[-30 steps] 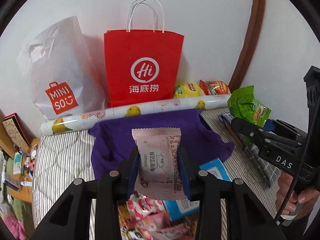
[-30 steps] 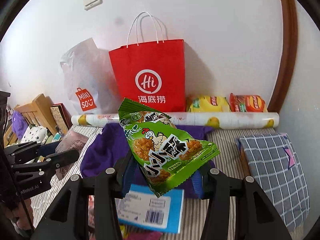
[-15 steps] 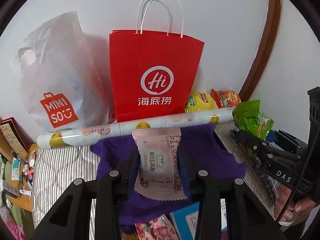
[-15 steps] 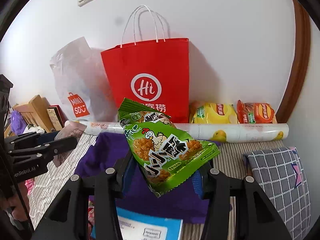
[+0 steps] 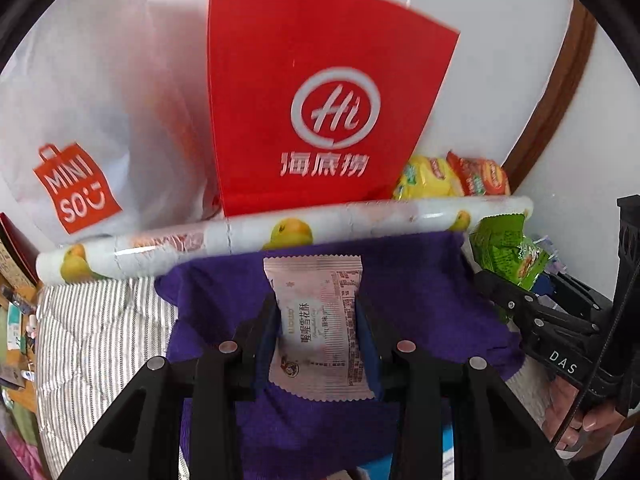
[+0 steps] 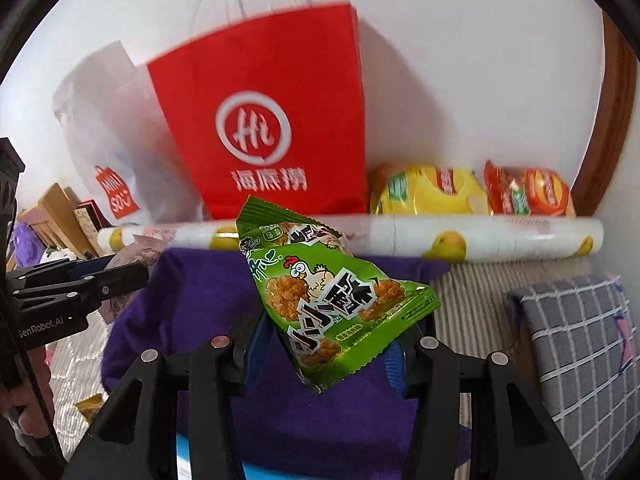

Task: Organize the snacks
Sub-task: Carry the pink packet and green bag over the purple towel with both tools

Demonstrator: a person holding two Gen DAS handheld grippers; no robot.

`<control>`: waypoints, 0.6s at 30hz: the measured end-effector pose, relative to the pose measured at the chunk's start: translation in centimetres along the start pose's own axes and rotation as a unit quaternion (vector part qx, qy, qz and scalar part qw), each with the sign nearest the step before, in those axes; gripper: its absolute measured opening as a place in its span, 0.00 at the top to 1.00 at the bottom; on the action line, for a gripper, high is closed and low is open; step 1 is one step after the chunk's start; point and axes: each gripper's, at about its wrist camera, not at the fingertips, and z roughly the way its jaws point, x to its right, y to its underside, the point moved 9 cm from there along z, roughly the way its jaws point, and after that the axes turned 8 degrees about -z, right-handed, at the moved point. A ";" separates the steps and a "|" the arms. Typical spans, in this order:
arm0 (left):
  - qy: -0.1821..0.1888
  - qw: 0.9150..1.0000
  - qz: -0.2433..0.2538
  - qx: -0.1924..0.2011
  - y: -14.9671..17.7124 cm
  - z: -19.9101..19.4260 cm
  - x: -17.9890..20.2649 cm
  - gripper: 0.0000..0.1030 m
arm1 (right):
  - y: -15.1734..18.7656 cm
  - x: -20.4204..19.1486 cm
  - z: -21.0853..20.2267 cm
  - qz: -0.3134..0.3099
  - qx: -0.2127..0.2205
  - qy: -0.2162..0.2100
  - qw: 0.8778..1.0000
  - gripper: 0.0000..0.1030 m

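Facing the red bag [image 5: 320,92], both tongs [image 5: 316,320] [image 6: 332,328] clamp snack packets.

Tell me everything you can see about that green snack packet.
The green packet is a small glossy foil-like pouch with a crimped, serrated top edge, printed with a cartoon chicken, fried-looking bites and bold black-and-white Chinese lettering. It looks sealed and slightly puffed. It is tilted, one corner pointing down, held in the air in the right gripper, whose blue-padded fingers pinch its lower part. Nothing else touches it. It hangs above a purple cloth. The left camera shows it too.
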 end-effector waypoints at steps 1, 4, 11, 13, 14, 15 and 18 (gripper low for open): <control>-0.003 1.000 0.002 -0.004 0.1 0.4 -0.1 0.65 | 0.4 0.2 0.7 0.004 -0.005 -0.002 1.000 0.53; -0.013 1.000 -0.003 -0.014 0.3 1.7 -0.9 0.65 | 1.5 0.6 2.1 0.011 -0.018 -0.004 1.000 0.53; -0.023 0.999 -0.016 -0.038 0.7 3.8 -2.0 0.65 | 3.6 1.8 3.6 0.025 -0.058 -0.010 0.998 0.53; -0.026 0.999 -0.016 -0.042 0.9 4.0 -2.2 0.65 | 3.9 1.7 3.8 0.025 -0.065 -0.015 0.997 0.53; -0.030 0.998 -0.016 -0.044 1.0 4.2 -2.3 0.65 | 4.0 1.6 3.9 0.024 -0.066 -0.017 0.997 0.53; -0.033 0.998 -0.017 -0.045 1.1 4.3 -2.4 0.66 | 4.2 1.6 4.0 0.022 -0.069 -0.018 0.997 0.53; -0.037 0.998 -0.023 -0.051 1.4 4.8 -2.7 0.65 | 4.6 1.7 4.4 0.020 -0.077 -0.016 0.997 0.53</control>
